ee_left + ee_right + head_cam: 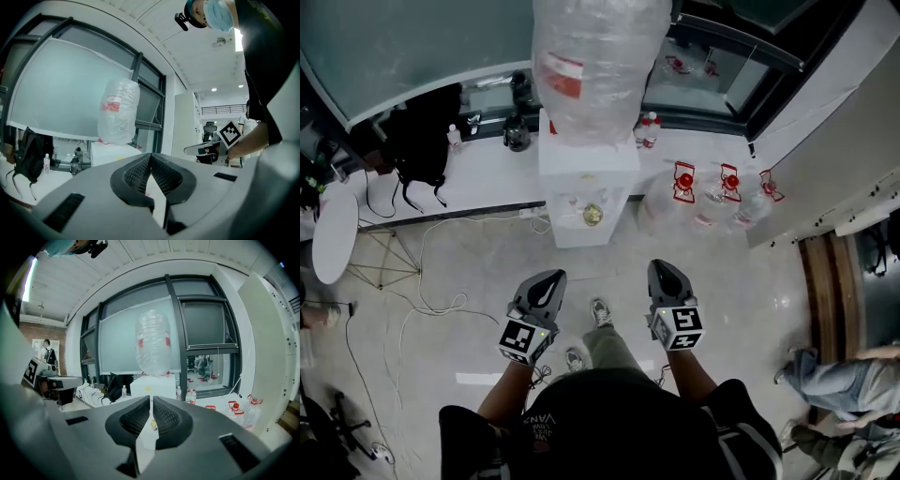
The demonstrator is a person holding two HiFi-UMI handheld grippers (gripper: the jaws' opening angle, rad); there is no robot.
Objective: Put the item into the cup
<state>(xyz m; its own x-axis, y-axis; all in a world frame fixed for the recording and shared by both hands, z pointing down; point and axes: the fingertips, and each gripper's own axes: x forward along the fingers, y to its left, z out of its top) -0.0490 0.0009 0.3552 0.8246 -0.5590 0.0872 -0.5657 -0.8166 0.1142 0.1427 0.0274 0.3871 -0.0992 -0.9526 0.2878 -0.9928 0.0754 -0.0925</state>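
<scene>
A white water dispenser (587, 183) stands ahead of me, topped by a large bottle wrapped in clear plastic (598, 56). In its front alcove sits a small round yellowish object (592, 215); I cannot tell whether it is a cup. The same object shows through the right jaws' slit (153, 425). My left gripper (547, 281) and right gripper (664, 272) are held side by side above the floor, short of the dispenser. Both are shut with nothing held. The left gripper (150, 157) points toward the dispenser (112, 152); the right gripper (151, 399) points straight at it.
Spare water jugs with red handles (705, 187) stand right of the dispenser. A black backpack (422, 141) and small bottles (649, 129) rest on the white window ledge. A round white table (333, 230) and floor cables (422, 300) lie left. Another person (839, 375) is at right.
</scene>
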